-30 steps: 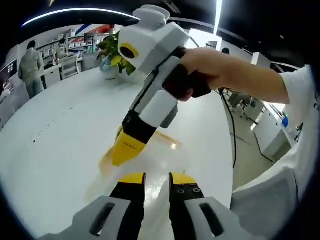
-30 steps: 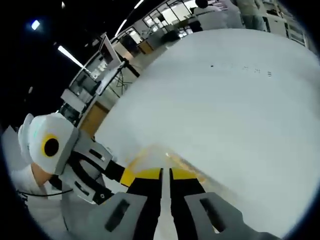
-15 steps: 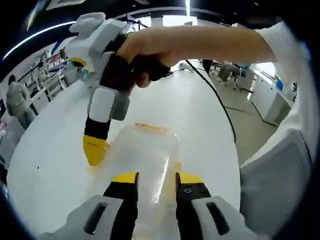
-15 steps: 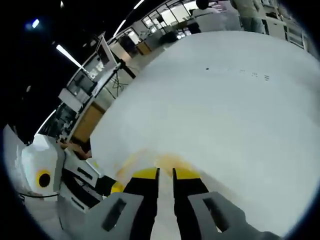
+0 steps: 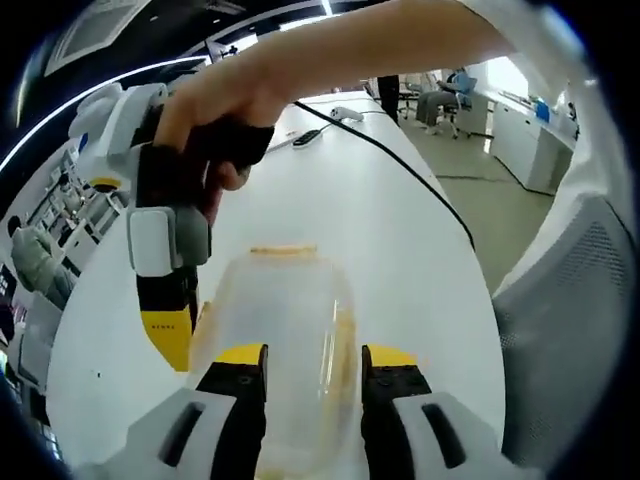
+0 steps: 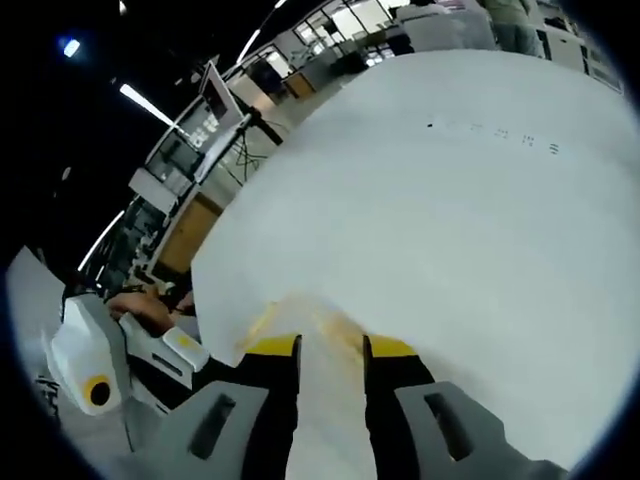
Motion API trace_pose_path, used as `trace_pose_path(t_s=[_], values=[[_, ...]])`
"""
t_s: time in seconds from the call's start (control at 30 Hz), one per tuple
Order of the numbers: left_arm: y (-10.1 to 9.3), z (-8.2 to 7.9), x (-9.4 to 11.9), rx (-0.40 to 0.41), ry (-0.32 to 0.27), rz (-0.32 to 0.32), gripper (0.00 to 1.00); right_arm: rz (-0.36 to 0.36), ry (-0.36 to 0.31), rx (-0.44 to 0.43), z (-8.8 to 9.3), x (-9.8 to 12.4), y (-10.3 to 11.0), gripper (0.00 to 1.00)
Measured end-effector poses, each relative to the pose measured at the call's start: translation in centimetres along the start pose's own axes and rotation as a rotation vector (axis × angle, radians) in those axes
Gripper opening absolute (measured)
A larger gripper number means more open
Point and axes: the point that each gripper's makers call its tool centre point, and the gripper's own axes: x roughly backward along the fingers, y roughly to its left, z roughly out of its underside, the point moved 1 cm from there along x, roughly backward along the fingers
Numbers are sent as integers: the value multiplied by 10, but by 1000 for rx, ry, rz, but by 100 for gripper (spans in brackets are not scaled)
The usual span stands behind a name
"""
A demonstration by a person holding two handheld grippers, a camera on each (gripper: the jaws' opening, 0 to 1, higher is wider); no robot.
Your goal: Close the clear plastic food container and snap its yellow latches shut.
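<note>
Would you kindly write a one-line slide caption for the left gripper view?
Left tongs straddle the clear container on the white table, while the right tongs reach down beside it.

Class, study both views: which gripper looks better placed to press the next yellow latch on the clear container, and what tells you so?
Probably the right gripper: in the left gripper view its yellow tip rests against the side of the clear container. The left gripper straddles the container, seemingly steadying it.
</note>
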Motion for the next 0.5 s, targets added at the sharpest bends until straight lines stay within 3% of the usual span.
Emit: trace_pose_path(t_s=[0.23, 0.4, 0.5], values=[[-3, 3, -3, -125, 27, -32, 33, 83, 136, 186, 12, 2, -12, 26], [-3, 5, -3, -176, 42, -48, 34, 17, 226, 311, 17, 5, -1, 28], [-3, 4, -2, -138, 31, -35, 35, 6, 255, 378, 15, 5, 2, 28]])
